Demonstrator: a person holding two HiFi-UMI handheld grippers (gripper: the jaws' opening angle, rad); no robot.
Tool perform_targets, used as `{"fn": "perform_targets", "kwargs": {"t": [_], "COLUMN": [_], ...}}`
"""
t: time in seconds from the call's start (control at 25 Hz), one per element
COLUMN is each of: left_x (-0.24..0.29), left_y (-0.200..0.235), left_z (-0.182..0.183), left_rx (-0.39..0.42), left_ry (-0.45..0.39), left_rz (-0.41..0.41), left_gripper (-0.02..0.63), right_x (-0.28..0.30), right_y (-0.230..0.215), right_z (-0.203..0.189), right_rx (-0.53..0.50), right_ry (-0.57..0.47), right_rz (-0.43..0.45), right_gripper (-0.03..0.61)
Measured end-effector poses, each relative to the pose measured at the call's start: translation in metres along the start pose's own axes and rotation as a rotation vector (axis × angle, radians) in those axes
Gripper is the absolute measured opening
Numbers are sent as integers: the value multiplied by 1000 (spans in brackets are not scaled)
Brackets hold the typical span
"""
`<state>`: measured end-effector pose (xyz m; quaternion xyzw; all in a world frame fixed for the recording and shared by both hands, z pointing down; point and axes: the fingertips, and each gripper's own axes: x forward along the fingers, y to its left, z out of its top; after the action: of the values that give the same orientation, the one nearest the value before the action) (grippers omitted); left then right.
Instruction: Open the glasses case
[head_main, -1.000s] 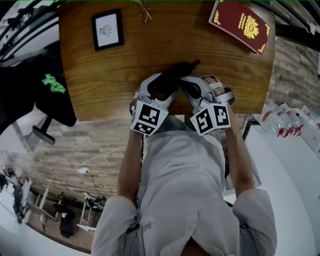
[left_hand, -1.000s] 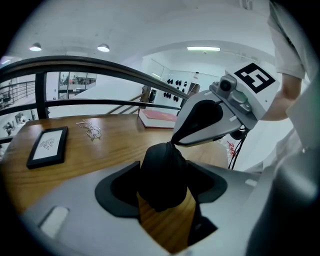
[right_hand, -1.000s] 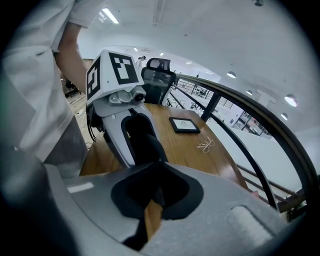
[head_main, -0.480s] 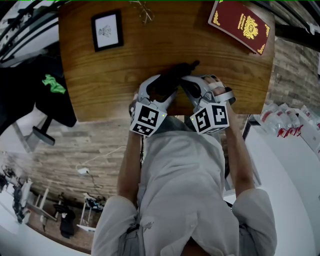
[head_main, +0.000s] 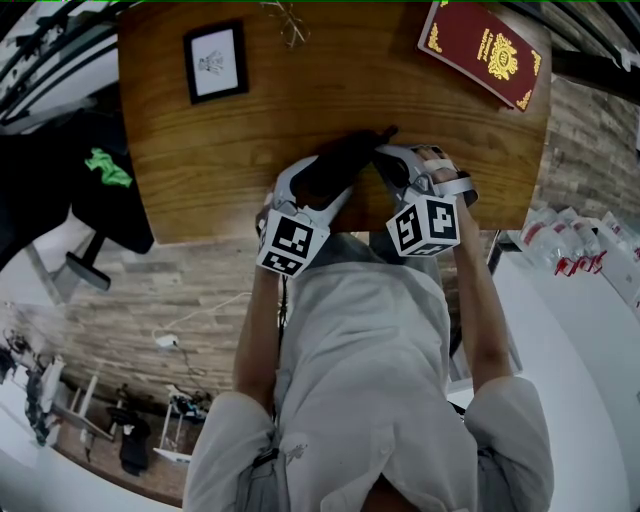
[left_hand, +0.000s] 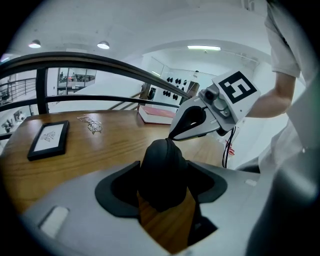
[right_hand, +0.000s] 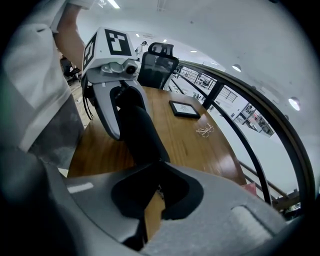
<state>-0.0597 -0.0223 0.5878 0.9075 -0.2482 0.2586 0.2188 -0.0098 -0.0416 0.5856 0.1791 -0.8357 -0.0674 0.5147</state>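
The black glasses case (head_main: 340, 160) lies slantwise on the wooden table (head_main: 200, 130) near its front edge. My left gripper (head_main: 325, 178) is shut on the case's near part, its jaws standing wide around the rounded body (left_hand: 162, 172). My right gripper (head_main: 386, 150) is shut, and its tips meet the case's far end from the right. In the left gripper view the right gripper (left_hand: 200, 120) touches the top of the case. In the right gripper view the case (right_hand: 140, 132) runs from my jaws up to the left gripper (right_hand: 107, 75).
A black picture frame (head_main: 215, 60) lies at the table's far left. Wire spectacles (head_main: 290, 20) lie at the far middle, and a red booklet (head_main: 483, 50) at the far right. An office chair (right_hand: 157, 62) stands at one end of the table.
The right gripper has moved a little forward and down along the case toward its far end. The left gripper and the case have stayed put.
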Motion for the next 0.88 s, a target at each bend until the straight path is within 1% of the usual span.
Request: {"fn": "perform_targets", "kwargs": {"t": [0.24,0.52,0.88], "left_x": [-2,-1,0], "left_y": [0,-1,-1], "left_z": [-6,-17,-35], "left_rx": [-14,-18,-29], "left_ry": [4,28,68], "left_rz": [-5,-13,-22], "left_gripper": [301,301,299], "right_x": [5,14,25], "right_y": [-1,-4,-4], "right_z": [-9,-20,-27], "right_rx": [0,-3,-12], "right_ry": [26,58,78], "right_rz": [5,18,60], "right_gripper": [2,2,2]}}
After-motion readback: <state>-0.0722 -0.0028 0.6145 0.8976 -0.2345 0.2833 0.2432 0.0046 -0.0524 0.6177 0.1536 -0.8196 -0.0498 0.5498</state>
